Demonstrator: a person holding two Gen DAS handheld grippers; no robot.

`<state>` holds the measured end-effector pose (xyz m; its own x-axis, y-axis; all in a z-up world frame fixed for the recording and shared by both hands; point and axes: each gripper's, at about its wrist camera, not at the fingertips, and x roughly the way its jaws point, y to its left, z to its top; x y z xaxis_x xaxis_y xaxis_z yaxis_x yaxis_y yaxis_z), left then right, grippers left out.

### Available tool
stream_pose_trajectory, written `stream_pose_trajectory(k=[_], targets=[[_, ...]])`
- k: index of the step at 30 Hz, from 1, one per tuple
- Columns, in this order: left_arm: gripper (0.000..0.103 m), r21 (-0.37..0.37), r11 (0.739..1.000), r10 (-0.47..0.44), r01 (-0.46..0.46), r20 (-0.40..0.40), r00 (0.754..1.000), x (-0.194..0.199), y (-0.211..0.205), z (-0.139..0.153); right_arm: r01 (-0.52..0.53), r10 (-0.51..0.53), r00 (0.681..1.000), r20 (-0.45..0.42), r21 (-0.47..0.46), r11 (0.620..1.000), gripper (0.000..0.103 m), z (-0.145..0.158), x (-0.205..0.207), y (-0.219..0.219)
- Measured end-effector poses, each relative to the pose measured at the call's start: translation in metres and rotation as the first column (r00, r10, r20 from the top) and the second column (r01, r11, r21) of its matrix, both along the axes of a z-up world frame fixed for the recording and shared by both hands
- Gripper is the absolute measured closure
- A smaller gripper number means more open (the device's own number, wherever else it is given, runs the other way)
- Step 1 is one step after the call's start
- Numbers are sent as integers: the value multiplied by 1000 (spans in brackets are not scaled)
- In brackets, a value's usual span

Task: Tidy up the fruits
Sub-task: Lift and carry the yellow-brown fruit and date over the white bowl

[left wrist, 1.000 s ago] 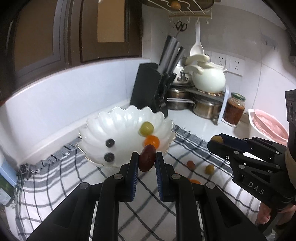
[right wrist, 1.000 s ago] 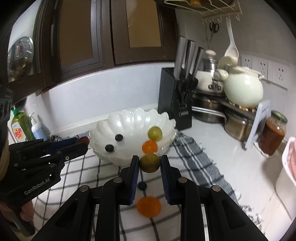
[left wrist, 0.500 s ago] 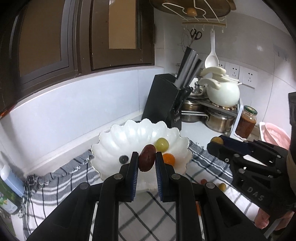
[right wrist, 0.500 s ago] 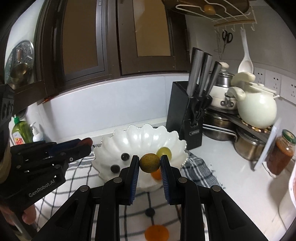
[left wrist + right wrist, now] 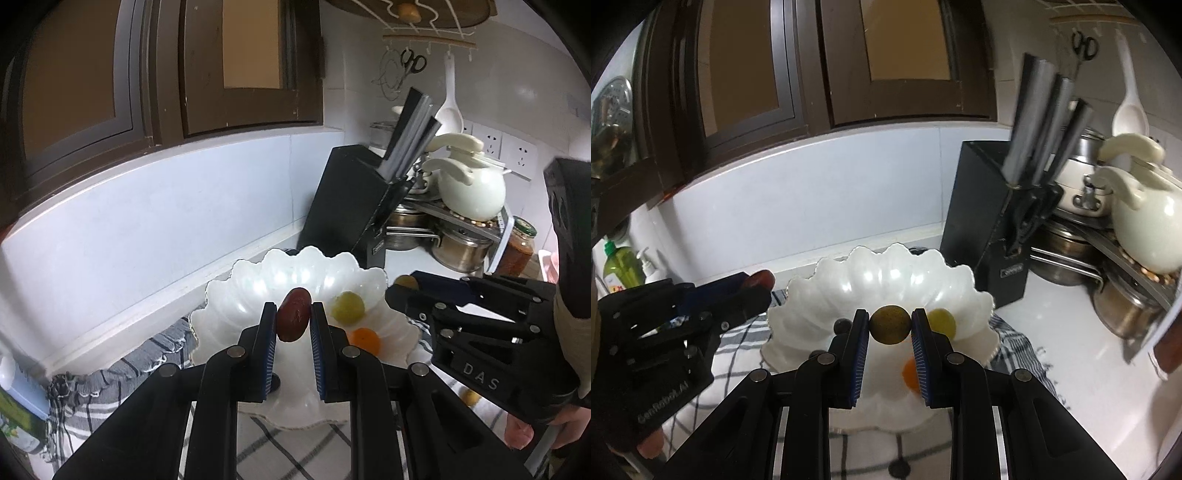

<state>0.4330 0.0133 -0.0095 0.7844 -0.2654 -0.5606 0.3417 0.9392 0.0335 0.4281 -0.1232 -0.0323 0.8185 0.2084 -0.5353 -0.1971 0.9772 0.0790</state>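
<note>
A checked cloth (image 5: pixel 295 443) covers the worktop (image 5: pixel 1052 314), and the white scalloped bowl (image 5: pixel 886 273) sits on it, left of the black knife block (image 5: pixel 982 229). Above the bowl, the left hand-held gripper (image 5: pixel 293 321) pinches a dark red date (image 5: pixel 294 314). Beside it, also above the bowl, the right hand-held gripper (image 5: pixel 890 325) clamps a round olive-brown fruit (image 5: pixel 890 324). Inside the bowl lie a green grape (image 5: pixel 347 307) and a small orange fruit (image 5: pixel 364 339).

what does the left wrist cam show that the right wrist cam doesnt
Only the left wrist view shows the red date end-on in the left gripper, plus the jar. Only the right wrist view shows the brownish-green fruit gripped by the right gripper, and the green bottle. Both show the white scalloped bowl holding a green grape and an orange fruit, the knife block and checked cloth.
</note>
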Motion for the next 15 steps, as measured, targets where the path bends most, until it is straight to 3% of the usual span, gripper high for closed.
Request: stream_pose_trajectory(k=[15], targets=[[84, 34, 999, 42, -38, -127, 991, 76, -1, -30, -30, 23, 989, -143, -45, 999, 78, -19, 88, 10]])
